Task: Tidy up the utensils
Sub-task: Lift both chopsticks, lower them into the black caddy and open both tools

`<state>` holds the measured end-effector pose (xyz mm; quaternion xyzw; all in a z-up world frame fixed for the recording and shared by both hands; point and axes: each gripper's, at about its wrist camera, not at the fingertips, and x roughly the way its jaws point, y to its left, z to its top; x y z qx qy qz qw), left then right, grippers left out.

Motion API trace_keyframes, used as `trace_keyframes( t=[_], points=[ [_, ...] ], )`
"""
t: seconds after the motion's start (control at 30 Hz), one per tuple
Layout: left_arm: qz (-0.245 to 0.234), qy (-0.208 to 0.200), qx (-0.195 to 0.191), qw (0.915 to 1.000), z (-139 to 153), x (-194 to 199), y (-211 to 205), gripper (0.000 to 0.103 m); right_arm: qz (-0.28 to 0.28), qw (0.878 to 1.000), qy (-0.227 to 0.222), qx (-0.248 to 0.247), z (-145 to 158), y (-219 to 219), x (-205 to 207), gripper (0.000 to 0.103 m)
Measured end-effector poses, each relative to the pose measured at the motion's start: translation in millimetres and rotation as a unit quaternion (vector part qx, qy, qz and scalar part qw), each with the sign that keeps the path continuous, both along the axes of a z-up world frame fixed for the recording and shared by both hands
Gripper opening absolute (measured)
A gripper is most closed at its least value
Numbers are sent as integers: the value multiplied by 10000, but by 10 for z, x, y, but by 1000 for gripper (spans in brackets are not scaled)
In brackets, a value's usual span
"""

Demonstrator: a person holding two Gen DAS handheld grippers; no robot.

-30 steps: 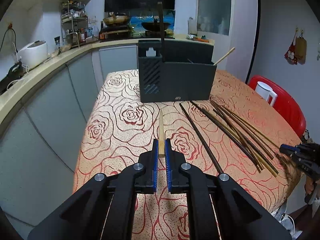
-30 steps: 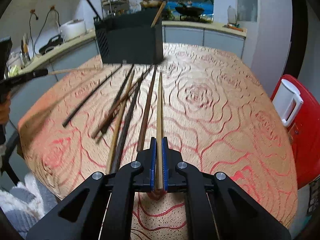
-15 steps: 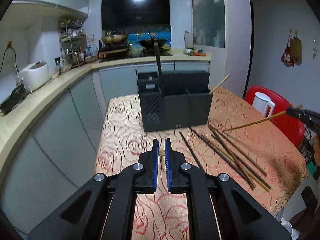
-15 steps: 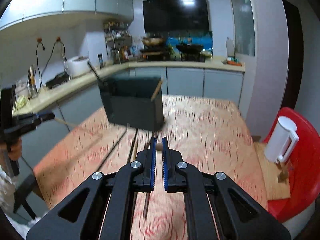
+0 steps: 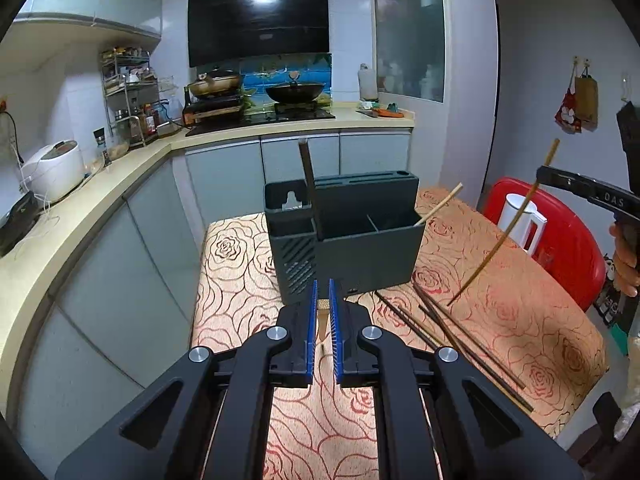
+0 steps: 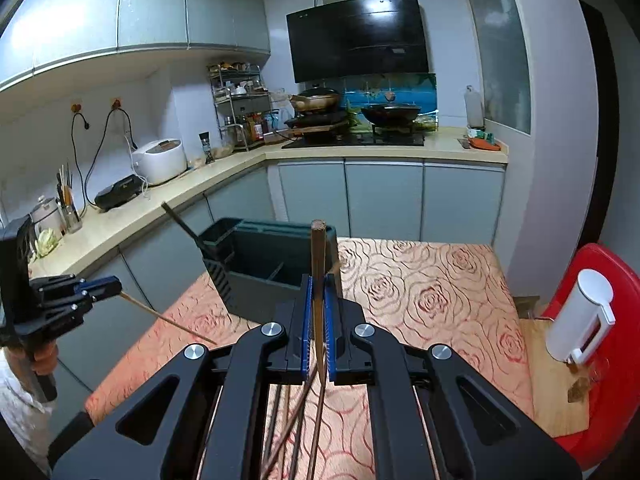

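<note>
In the left wrist view my left gripper [image 5: 323,294] is shut on a pale chopstick [image 5: 323,305], seen end-on, just in front of the dark utensil holder [image 5: 348,240]. That holder has one dark and one pale stick in it. My right gripper [image 6: 319,280] is shut on a brown chopstick [image 6: 318,252] that stands up before the holder [image 6: 272,276]. From the left wrist view the right gripper [image 5: 544,174] holds its chopstick [image 5: 504,236] slanting down over the table. Several loose chopsticks [image 5: 452,332] lie on the rose-patterned cloth [image 5: 240,272].
A white jug [image 6: 580,320] sits on a red stool [image 6: 612,380] to the right of the table. A kitchen counter [image 5: 100,200] with a rice cooker [image 5: 54,170] runs along the left. The left gripper [image 6: 118,286] hangs left of the table.
Both grippers have risen from the cloth, each carrying its chopstick up with it. The right one rose more, and its chopstick now slants in the air.
</note>
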<state>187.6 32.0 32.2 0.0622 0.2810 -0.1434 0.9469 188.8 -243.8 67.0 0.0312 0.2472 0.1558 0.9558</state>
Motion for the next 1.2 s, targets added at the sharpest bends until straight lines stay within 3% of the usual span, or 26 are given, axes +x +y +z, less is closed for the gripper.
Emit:
trace_keyframes(
  t=[0.43,0.7,0.9,1.2],
  points=[
    [-437,-375,-40,9983,788,215,-255,6,165,9986,-484,124,717,119,184,7],
    [-298,-717,-18,9970,1137,508,-472,6,15,9972,-741,91,1006,210,437,7],
    [-195,-617,-98,9979,1018,832,-599,6,-68,9984,-555,34,833,291,732,7],
    [-102,-184,-69,9998,450,1166,-698,6,-53,9998,-76,-190,321,443,1004,7]
  ],
)
